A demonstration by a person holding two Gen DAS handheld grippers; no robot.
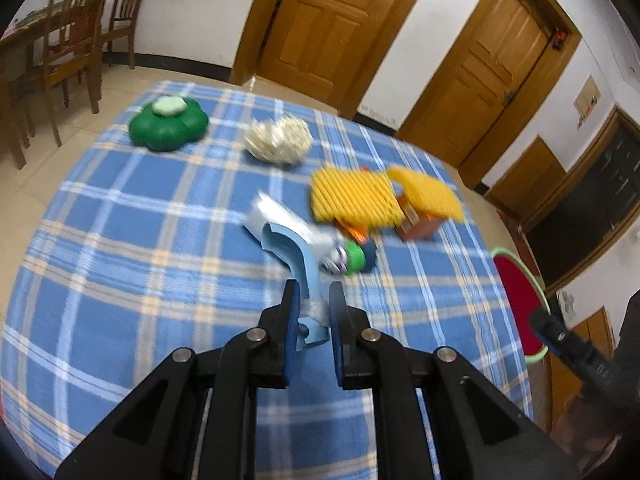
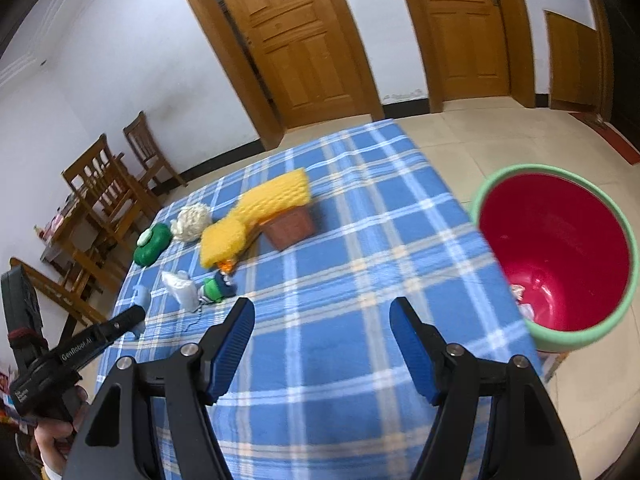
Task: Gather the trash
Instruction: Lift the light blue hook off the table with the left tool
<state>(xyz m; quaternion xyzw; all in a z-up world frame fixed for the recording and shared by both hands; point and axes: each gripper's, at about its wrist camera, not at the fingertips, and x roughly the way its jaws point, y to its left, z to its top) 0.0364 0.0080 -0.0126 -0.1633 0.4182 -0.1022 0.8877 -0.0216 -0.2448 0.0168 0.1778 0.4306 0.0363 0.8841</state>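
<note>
Trash item, a curved light-blue plastic strip (image 1: pixel 298 268), sits pinched between the left gripper's (image 1: pixel 313 312) blue pads (image 1: pixel 291 320), raised over the blue plaid tablecloth (image 1: pixel 140 248). Left wrist view: tiled floor, two wooden doors (image 1: pixel 332 20), dining chairs (image 1: pixel 76 40) far left. Everything mid-table is motion-blurred: a white crumpled wrapper (image 1: pixel 280 220) with a green-capped piece (image 1: pixel 354 258) lies behind the strip (partly hidden by it), yellow mesh sponges (image 1: pixel 352 198) cover a brown box (image 1: pixel 420 226). Green flower-shaped container (image 1: pixel 168 124) and white woven ball (image 1: pixel 278 140) sit farther back. Red bucket with green rim (image 1: pixel 520 296) is cut off at the table's right edge.

Right wrist view: right gripper (image 2: pixel 322 316) spread wide, nothing between its fingers, over the cloth. Bucket stands on the floor just beside the table; scraps at its bottom are indistinct.
</note>
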